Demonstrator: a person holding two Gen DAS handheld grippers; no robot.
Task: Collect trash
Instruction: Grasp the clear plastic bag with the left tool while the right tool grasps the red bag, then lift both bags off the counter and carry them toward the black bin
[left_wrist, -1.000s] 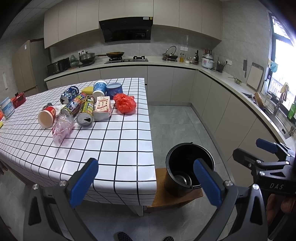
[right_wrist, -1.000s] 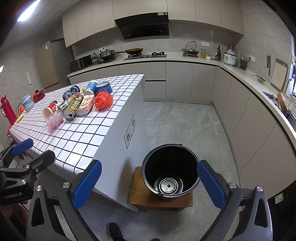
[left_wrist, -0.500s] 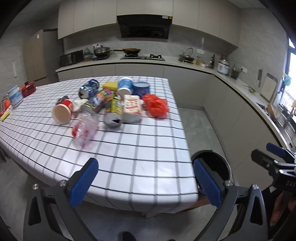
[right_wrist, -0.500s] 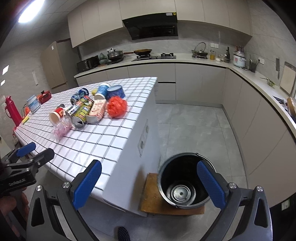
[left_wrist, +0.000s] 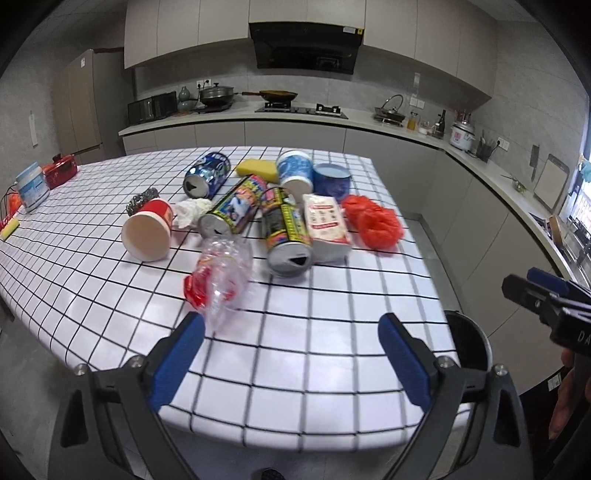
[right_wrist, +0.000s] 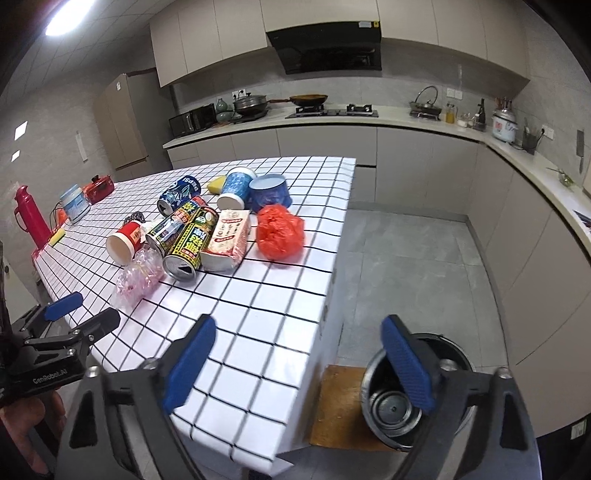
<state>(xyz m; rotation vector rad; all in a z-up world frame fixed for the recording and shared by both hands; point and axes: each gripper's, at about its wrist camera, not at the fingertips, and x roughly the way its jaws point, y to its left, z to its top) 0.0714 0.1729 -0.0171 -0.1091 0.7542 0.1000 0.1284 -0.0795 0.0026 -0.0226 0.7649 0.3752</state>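
Note:
Trash lies in a heap on the checked table (left_wrist: 332, 332): a crumpled clear bottle (left_wrist: 218, 280), a red paper cup (left_wrist: 147, 230), a yellow-black can (left_wrist: 286, 232), a white carton (left_wrist: 327, 223), a red plastic bag (left_wrist: 373, 221) and several other cans and cups behind them. My left gripper (left_wrist: 290, 325) hovers over the table's near edge, just short of the bottle, its jaws closing with nothing between them. My right gripper (right_wrist: 298, 328) hangs over the table corner, its jaws closing on nothing too. The black bucket (right_wrist: 417, 387) stands on the floor below its right finger.
The bucket rests on a low wooden stool (right_wrist: 336, 406) beside the table. A yellow sponge (left_wrist: 256, 168) and a steel scrubber (left_wrist: 142, 197) lie among the trash. A red flask (right_wrist: 29, 218) stands at the table's far left. Kitchen counters line the back and right walls.
Both views have swung from the bucket toward the table, so the trash heap is nearer and more central. Both pairs of jaws have narrowed a little.

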